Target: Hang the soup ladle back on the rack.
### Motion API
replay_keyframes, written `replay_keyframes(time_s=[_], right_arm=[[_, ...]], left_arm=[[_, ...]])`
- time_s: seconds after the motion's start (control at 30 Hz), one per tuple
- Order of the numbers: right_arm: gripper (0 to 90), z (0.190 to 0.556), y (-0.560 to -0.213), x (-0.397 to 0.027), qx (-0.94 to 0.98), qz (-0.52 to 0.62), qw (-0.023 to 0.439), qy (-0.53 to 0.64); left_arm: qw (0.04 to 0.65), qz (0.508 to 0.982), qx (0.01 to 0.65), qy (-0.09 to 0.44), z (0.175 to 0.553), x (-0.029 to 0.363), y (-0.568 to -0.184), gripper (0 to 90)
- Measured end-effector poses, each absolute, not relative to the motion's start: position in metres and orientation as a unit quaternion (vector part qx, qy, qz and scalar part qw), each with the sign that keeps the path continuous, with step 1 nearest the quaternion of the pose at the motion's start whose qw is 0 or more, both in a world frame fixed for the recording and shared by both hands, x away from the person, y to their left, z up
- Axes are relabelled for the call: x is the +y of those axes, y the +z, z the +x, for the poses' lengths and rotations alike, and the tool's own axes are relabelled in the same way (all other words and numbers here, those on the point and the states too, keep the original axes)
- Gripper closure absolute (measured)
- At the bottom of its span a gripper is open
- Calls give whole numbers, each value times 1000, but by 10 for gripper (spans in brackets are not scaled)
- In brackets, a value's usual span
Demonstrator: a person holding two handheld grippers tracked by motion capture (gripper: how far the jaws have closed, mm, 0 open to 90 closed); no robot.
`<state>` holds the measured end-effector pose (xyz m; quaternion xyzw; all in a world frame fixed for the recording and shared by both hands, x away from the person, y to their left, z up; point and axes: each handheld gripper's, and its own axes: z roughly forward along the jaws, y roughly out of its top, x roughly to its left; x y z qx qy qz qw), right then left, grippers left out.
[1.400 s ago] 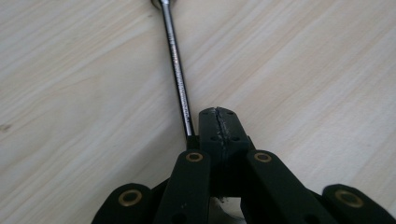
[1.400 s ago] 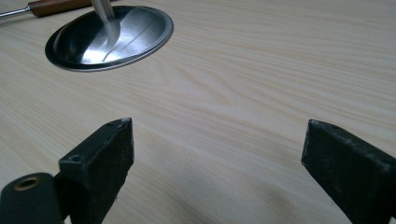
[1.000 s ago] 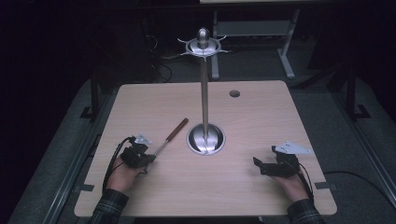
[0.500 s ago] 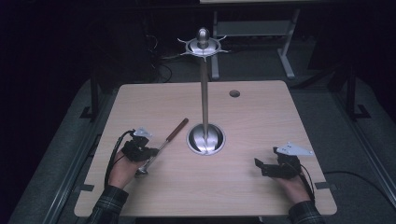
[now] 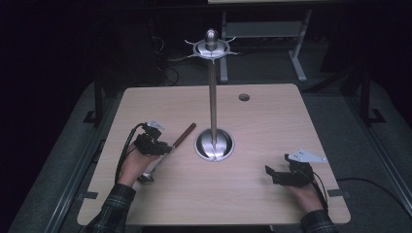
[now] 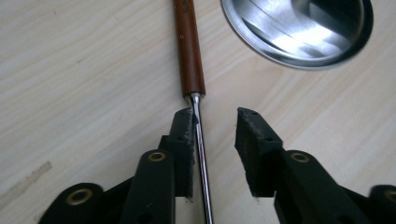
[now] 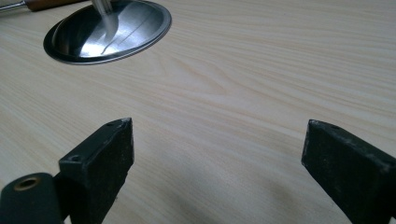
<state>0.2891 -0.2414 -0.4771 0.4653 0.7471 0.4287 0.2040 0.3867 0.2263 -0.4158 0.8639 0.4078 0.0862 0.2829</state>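
Counter (image 5: 272, 204): pale wood-grain top, squarish, rounded corners; one small dark round hole (image 5: 244, 97) near its upper right edge in the high view.
Stand (image 5: 213, 97): tall polished steel post on a domed round base (image 5: 214, 144) at mid-counter; a crown of short curved hooks at the top.
Utensil (image 5: 171, 148): slim steel shaft with a reddish-brown wooden handle, lying flat on the counter left of the base, handle toward upper right, metal end toward lower left by the left hand. In the left gripper view the shaft (image 6: 201, 154) runs up between the jaws, the handle (image 6: 189, 46) beyond them.
Left tongs (image 6: 215, 140): spread part-way, have just been opening; the shaft lies against the left pad, the right pad stands clear of it, no pinch.
Right tongs (image 7: 217, 154): spread wide over bare counter at lower right of the high view, nothing between them.
Sleeves: plaid, entering from the bottom edge.
Room: dark; grey carpeted floor (image 5: 379, 145) around the counter; legs of a pale desk (image 5: 296, 53) at upper right; cables on the floor behind the stand.
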Motion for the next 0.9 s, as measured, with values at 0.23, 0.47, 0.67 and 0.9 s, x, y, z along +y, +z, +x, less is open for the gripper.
replay_keyframes(time_s=[0.23, 0.47, 0.67, 0.9], right_arm=[[89, 288, -477, -243, 744, 469, 201, 431], [89, 289, -476, -242, 744, 468, 203, 432], [89, 291, -477, -240, 747, 463, 202, 432], [89, 291, -477, -242, 745, 466, 202, 432]], left_arm=[[274, 864, 412, 96, 406, 220, -415, 620], [264, 869, 413, 75, 422, 211, -420, 610], [242, 878, 406, 73, 431, 202, -427, 610], [212, 890, 398, 72, 438, 190, -436, 628]])
